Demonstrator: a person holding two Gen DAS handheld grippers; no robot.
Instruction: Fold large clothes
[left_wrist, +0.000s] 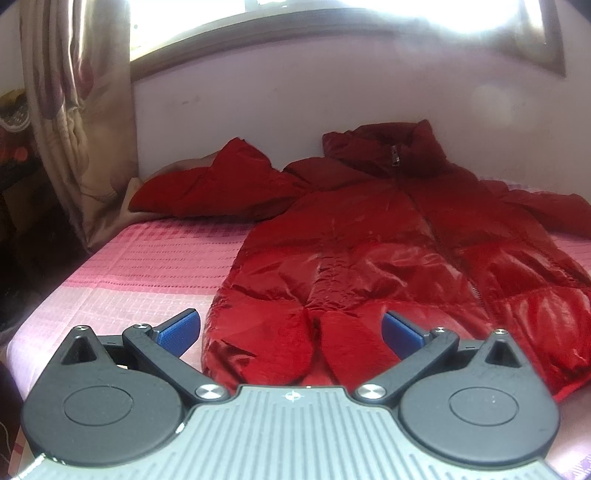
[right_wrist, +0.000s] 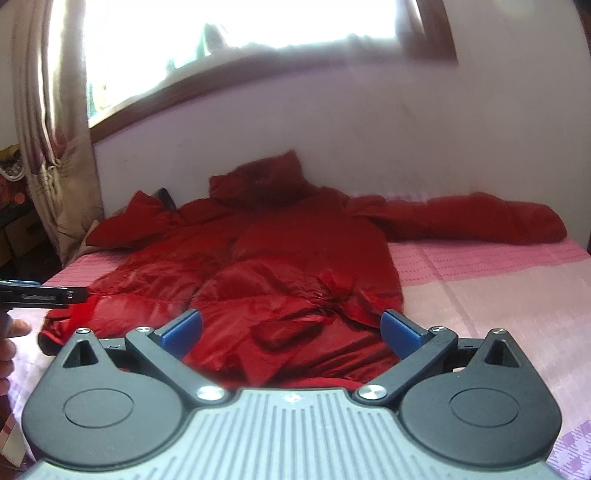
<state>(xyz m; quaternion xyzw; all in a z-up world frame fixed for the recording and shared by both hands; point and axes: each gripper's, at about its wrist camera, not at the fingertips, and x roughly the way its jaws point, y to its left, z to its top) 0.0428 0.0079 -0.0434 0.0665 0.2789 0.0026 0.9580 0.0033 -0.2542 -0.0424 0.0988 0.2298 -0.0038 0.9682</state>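
While the red puffer jacket (left_wrist: 388, 251) lies zipped flat on the pink bed (left_wrist: 140, 258), both grippers (left_wrist: 291, 328) (right_wrist: 291, 328) gape empty; pinch its slick, puffy hem corners deeply.

jacket (left_wrist: 369, 236) – glossy red | bedspread (left_wrist: 147, 266) – pink, woven checks | curtain (left_wrist: 77, 110) – beige, floral

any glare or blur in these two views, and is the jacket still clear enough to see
Left wrist view: window blown out white, lens flare hazes the wall, red jacket fairly sharp with its zipper readable. Right wrist view: window also overexposed, jacket softer, slightly blurred; fisheye bends the sill in both.
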